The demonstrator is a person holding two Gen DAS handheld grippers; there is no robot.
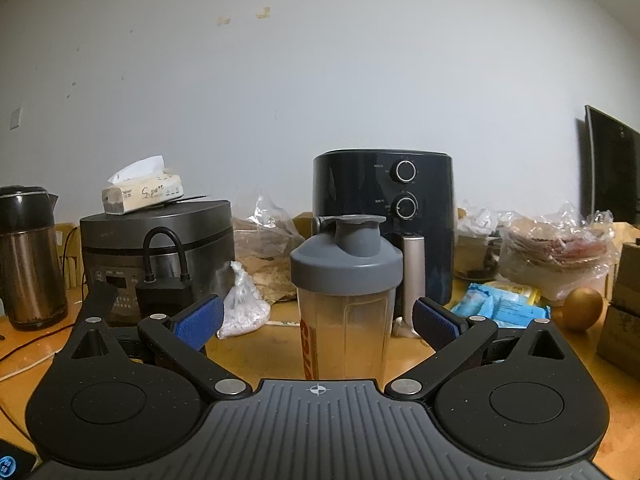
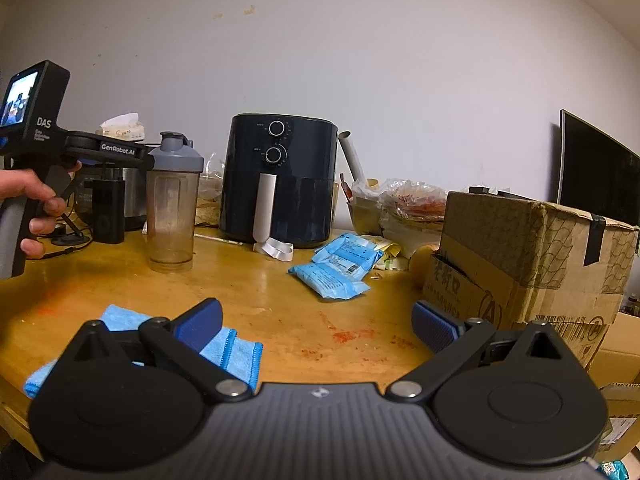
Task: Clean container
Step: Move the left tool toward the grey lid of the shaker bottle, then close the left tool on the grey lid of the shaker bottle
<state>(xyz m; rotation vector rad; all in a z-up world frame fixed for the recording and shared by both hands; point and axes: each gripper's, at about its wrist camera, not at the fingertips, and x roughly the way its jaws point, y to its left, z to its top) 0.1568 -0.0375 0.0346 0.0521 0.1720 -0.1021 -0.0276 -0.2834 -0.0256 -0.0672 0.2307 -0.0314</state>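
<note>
A shaker bottle (image 1: 346, 296) with a grey screw lid and a closed flip cap stands upright on the wooden table (image 2: 280, 292), its clear body cloudy with residue and empty as far as one can see. The left gripper (image 1: 318, 320) is held level right in front of it, jaws spread wide with nothing between the blue pads (image 1: 200, 320); the bottle sits centred in the gap but a little farther out than the fingertips, touching neither one. In the right wrist view the same gripper (image 2: 150, 162) shows from the side, gripped by a hand (image 2: 38, 208) around its handle, its tip close beside the bottle's upper part near the lid. The right gripper (image 2: 318, 322) hovers nearer the table's front edge, also wide open and holding nothing, well apart from the bottle, which lies far and to its left. A folded blue microfibre cloth (image 2: 236, 354) lies flat on the table under and just beyond its left finger; whether the finger touches it I cannot tell. Behind the bottle stands a black air fryer (image 1: 384, 224) with two dials; to the left are a rice cooker (image 1: 160, 248) with a tissue pack (image 1: 142, 192) on top and a kettle (image 1: 28, 256). Blue packets (image 2: 336, 268) lie to the right, near a cardboard box (image 2: 528, 256).
</note>
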